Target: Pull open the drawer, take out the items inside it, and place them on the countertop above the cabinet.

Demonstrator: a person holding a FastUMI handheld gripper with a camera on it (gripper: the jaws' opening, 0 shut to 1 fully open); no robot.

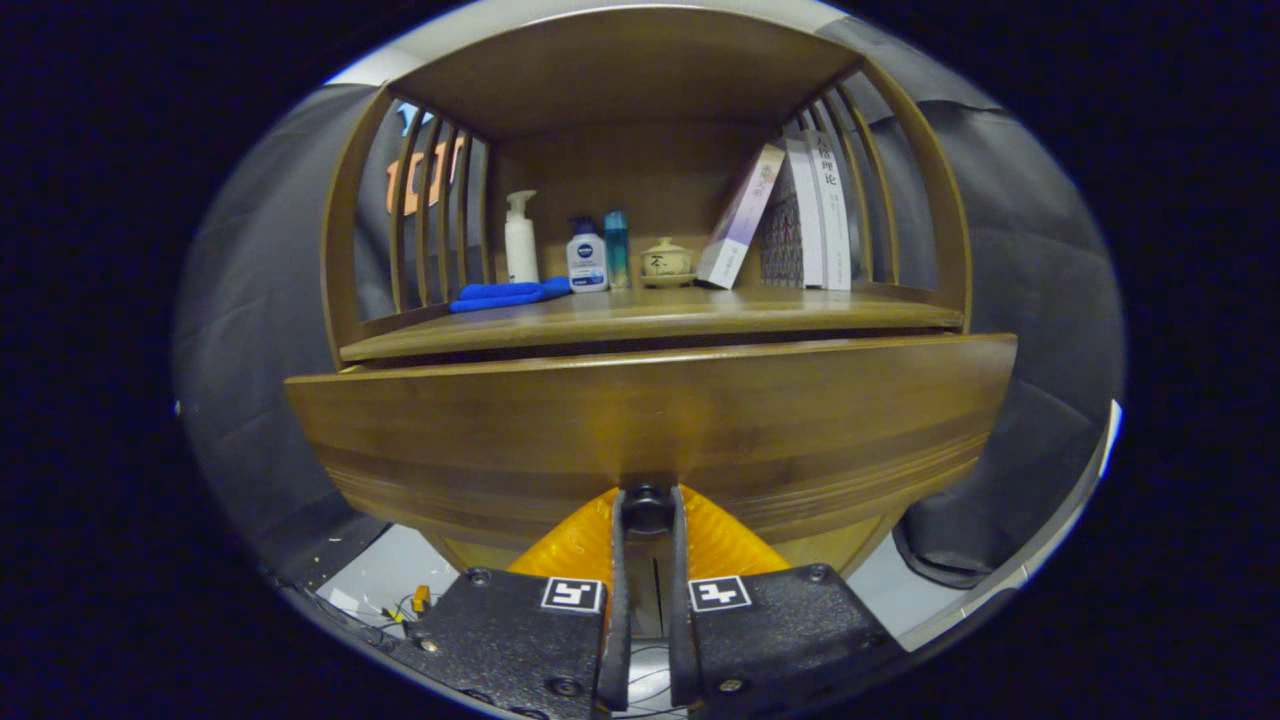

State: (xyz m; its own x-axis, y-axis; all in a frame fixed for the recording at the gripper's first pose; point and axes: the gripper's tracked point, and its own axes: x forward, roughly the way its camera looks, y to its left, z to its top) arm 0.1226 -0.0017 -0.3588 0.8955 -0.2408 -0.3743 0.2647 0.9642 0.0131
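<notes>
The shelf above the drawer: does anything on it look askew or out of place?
One book leans tilted against the upright books. The bottles and small jar stand upright. The hand-held gripper is closed on the drawer knob.

The gripper [648, 508] points level and forward, its jaws nearly together, both fingers pressing a small dark knob [648, 506].

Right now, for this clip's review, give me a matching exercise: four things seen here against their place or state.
Things:
1. drawer knob
2. blue cloth
3. books
4. drawer

Places or states:
A. leaning by the shelf's right slats
B. clamped between the gripper fingers
C. pulled partly out below the countertop
D. lying in front of the white pump bottle

Pairs: 1-B, 2-D, 3-A, 4-C
</notes>
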